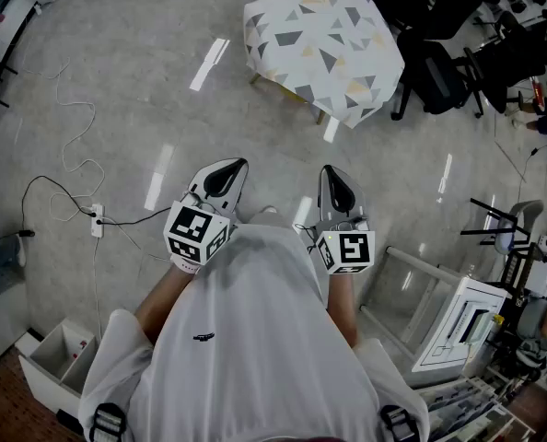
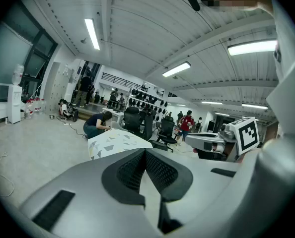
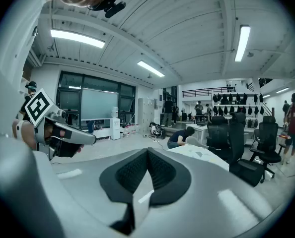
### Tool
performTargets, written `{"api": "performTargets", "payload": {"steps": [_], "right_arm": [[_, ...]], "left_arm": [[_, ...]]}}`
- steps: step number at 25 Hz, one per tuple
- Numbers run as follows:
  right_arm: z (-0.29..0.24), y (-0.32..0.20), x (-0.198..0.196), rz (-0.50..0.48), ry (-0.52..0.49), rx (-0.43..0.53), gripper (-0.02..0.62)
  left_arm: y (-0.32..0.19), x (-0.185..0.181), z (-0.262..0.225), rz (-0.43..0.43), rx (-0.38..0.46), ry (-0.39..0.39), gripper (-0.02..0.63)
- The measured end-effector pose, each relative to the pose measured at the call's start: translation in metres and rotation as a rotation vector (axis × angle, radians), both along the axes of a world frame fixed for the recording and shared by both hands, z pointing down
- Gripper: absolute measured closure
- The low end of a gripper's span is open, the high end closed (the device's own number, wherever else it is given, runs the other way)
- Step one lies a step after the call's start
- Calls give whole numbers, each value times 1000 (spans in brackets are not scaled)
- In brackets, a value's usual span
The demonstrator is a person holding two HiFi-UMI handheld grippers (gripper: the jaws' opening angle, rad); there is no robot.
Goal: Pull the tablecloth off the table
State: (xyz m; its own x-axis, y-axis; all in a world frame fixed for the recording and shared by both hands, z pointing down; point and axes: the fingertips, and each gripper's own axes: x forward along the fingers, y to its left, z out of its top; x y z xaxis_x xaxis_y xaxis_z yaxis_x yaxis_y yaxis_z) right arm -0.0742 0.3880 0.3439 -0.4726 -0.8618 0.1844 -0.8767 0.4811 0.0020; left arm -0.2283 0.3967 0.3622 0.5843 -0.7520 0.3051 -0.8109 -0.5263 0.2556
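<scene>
I hold both grippers low in the middle of the head view, close to my chest. The left gripper [image 1: 224, 175] has its jaws pressed together with nothing between them. The right gripper [image 1: 336, 188] is the same, closed and empty. The tablecloth [image 1: 324, 44], white with grey and yellow triangles, drapes over the tabletop at the top centre of the frame, well apart from both grippers. Black office chairs [image 1: 439, 72] stand just to its right.

Triangle-patterned tablecloth [image 1: 324, 44] draped over a table [image 1: 319, 115] on grey floor [image 1: 117, 136]
</scene>
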Motion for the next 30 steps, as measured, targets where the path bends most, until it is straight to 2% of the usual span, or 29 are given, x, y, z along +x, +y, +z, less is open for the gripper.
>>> {"api": "performTargets", "payload": {"steps": [6,11,17,20,23,30], "right_arm": [[-9,-15,29,-24,-18,16,584],[-7,-16,58,7,-70,14,584],[-1,-13,112,61,-191,18,584],[20,-13,134,81,-185,-1,584],[42,-13,155,129,-190,-25,584],[35,-22,191,174,-181,-18,584]], "left_arm": [[-2,41,-13,-26,-11,36,600],[-6,66,-9,-14,-31,6,600],[-11,130,-4,87,-34,-50,600],[-12,160,-1,105,-34,-46,600],[-8,180,13,132,-58,-81,600],[-16,209,13,188,-111,-117,600]]}}
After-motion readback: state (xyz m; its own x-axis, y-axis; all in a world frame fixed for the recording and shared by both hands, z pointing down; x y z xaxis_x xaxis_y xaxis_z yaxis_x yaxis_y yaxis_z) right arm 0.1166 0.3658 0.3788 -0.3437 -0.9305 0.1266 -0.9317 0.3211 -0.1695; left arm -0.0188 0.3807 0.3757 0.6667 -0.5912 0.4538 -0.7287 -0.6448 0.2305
